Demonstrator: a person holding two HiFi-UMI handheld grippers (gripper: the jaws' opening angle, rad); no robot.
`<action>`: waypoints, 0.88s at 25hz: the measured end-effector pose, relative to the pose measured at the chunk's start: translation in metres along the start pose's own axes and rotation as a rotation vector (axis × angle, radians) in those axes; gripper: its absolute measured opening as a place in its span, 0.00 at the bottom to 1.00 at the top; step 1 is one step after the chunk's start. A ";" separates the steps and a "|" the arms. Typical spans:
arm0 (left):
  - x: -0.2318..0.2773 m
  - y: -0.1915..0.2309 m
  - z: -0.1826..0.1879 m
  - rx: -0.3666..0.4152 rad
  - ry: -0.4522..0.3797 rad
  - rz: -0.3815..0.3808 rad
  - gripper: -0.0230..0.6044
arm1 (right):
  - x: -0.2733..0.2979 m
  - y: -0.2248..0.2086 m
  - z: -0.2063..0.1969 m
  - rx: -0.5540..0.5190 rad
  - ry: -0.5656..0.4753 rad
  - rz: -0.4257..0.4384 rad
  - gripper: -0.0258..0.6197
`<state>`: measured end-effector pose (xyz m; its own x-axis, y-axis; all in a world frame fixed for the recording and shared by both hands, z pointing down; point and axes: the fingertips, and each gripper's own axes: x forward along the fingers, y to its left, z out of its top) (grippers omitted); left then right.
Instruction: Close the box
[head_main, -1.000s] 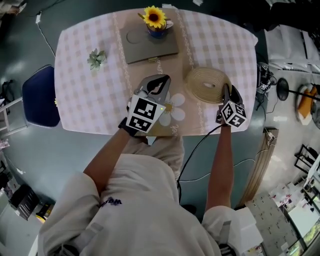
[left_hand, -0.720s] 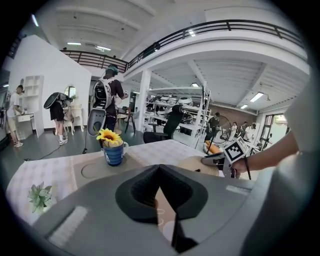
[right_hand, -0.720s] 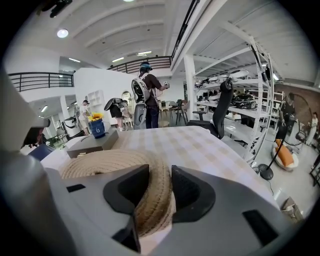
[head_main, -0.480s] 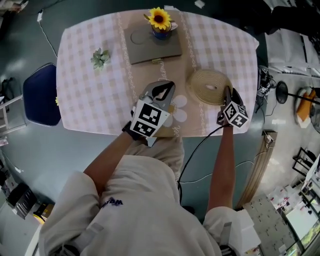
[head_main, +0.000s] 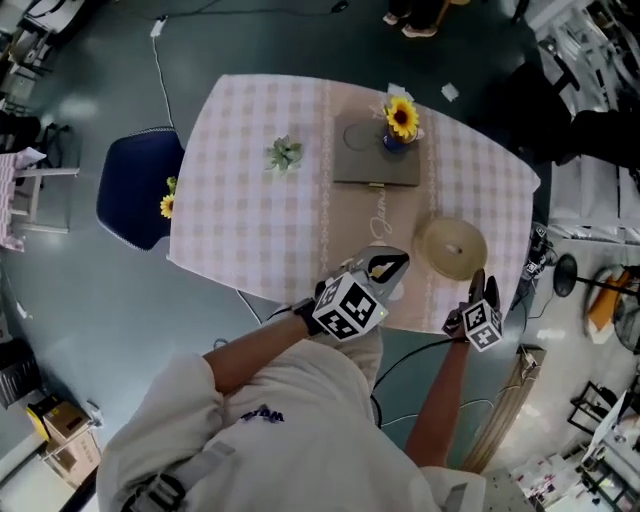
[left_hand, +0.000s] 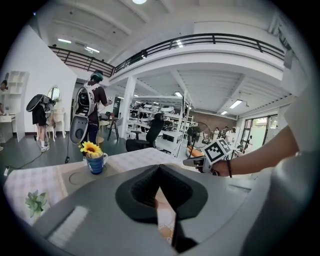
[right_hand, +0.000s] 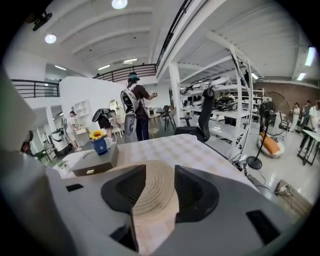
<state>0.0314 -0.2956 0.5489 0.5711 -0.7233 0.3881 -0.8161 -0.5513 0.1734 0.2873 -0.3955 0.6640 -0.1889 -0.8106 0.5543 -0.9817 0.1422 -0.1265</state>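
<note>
L gripper (head_main: 386, 266): jaws together, empty, over near table (head_main: 250, 210) edge | woven box (head_main: 452, 247): on table, right near corner, looks shut | R gripper (head_main: 478, 284): jaws just opened wide, nothing betw, box just ahead | tip: back R straight off, don't drag box.

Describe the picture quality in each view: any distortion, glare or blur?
Head view: even light, no harsh shadows, and the table edges bow slightly from the wide lens. Left gripper view: strong fisheye with black corners, the balcony railing curves, and a ceiling lamp flares at the top. Right gripper view: same fisheye, a bright ceiling lamp, and the woven coil up close looks slightly soft.
</note>
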 end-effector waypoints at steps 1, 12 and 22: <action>-0.008 0.001 0.005 0.011 -0.008 0.000 0.04 | -0.012 0.006 0.004 0.015 -0.021 -0.009 0.32; -0.053 -0.019 0.107 0.127 -0.161 -0.081 0.04 | -0.154 0.073 0.126 0.063 -0.324 0.061 0.31; -0.058 -0.033 0.169 0.164 -0.270 -0.146 0.04 | -0.240 0.114 0.171 0.023 -0.444 0.078 0.29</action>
<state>0.0405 -0.3056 0.3680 0.7017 -0.7035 0.1122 -0.7112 -0.7010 0.0530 0.2246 -0.2822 0.3762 -0.2292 -0.9637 0.1368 -0.9632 0.2043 -0.1746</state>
